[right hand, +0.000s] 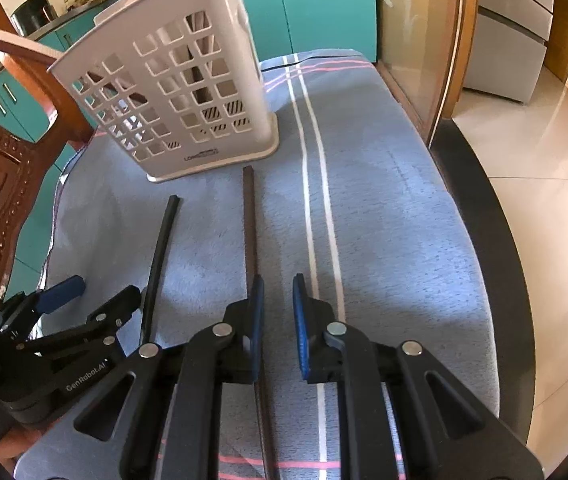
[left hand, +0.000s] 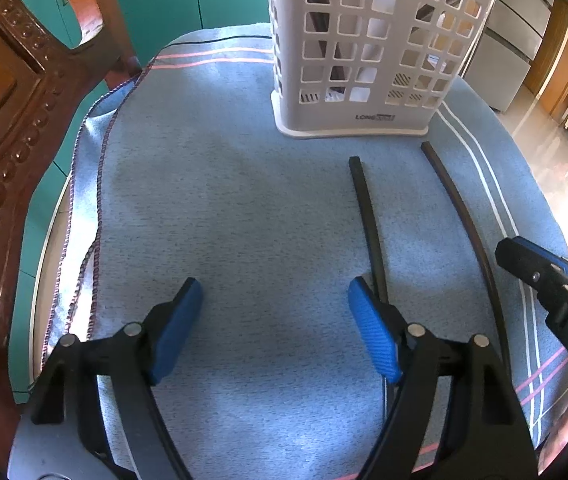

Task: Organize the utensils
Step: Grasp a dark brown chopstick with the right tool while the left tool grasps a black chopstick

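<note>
A white perforated utensil holder stands upright at the far side of a blue cloth; it also shows in the right wrist view, with some sticks inside. Two dark chopsticks lie on the cloth: a black one and a brown one. My left gripper is open and empty, its right finger beside the black chopstick. My right gripper is partly open and empty, its left finger over the brown chopstick. The right gripper also shows at the left wrist view's right edge.
A carved wooden chair stands at the left edge of the table. Teal cabinets are behind. The table's dark rim and a drop to the tiled floor are on the right.
</note>
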The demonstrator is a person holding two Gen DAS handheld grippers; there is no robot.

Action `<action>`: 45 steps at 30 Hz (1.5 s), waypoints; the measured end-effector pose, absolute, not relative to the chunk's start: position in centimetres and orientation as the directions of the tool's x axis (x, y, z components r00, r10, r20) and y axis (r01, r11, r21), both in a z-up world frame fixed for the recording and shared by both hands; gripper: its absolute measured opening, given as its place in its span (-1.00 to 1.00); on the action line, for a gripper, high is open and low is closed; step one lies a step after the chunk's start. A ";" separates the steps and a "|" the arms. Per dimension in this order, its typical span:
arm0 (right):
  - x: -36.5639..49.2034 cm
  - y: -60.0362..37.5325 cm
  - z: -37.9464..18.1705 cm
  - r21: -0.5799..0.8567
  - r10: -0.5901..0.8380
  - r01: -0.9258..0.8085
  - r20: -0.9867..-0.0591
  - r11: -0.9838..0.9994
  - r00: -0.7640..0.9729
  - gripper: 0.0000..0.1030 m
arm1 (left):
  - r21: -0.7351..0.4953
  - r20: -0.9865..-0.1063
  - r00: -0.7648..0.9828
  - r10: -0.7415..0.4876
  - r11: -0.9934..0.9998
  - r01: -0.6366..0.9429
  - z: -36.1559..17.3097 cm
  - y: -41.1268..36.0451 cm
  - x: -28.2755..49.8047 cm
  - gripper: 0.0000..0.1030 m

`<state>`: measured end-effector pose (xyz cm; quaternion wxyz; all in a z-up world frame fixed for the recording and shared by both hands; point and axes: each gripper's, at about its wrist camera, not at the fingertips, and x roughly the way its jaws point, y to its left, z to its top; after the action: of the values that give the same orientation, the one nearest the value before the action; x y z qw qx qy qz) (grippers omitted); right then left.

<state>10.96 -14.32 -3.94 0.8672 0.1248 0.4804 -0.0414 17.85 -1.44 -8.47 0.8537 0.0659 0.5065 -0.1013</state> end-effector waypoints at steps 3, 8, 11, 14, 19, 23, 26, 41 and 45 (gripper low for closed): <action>11.0 -14.3 -3.9 0.177 0.047 0.194 -0.843 0.965 0.535 -0.72 | -0.008 -0.880 0.459 -0.125 0.969 0.248 -8.6 -1.6 17.9 0.50; 10.9 -14.7 -3.8 0.185 0.042 0.212 -0.840 0.960 0.541 -0.72 | -0.029 -0.878 0.453 -0.154 0.962 0.270 -8.7 -2.1 17.7 0.52; 10.9 -14.8 -3.7 0.193 0.043 0.219 -0.835 0.956 0.548 -0.72 | -0.078 -0.872 0.453 -0.187 0.965 0.249 -8.5 -1.7 18.0 0.52; 10.7 -15.0 -3.6 0.201 0.047 0.219 -0.830 0.955 0.556 -0.72 | -0.142 -0.858 0.458 -0.230 0.966 0.218 -8.2 -0.9 18.3 0.52; 10.7 -15.2 -3.6 0.203 0.046 0.224 -0.829 0.953 0.557 -0.72 | -0.197 -0.847 0.442 -0.295 0.947 0.255 -8.2 -1.5 18.3 0.52; 10.7 -15.3 -3.6 0.206 0.048 0.226 -0.830 0.952 0.556 -0.71 | -0.120 -0.860 0.438 -0.262 0.938 0.326 -8.7 -3.5 17.7 0.51; 10.7 -15.3 -3.6 0.207 0.048 0.227 -0.830 0.952 0.556 -0.71 | -0.001 -0.862 0.473 -0.180 0.935 0.355 -8.7 -4.6 16.9 0.08; 11.0 -13.7 -3.8 0.194 0.069 0.171 -0.832 0.966 0.551 -0.71 | -0.062 -0.868 0.454 -0.202 0.951 0.303 -8.2 -1.1 17.6 -0.54; 11.3 -11.7 -4.3 0.135 0.059 0.109 -0.849 0.985 0.524 -0.56 | -0.049 -0.869 0.457 -0.190 0.951 0.304 -8.4 -1.8 18.0 -0.34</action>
<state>11.35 -11.67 -4.25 0.8688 0.0860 0.4874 -0.0145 18.02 -1.84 -8.39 0.8516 0.0569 0.5004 -0.1452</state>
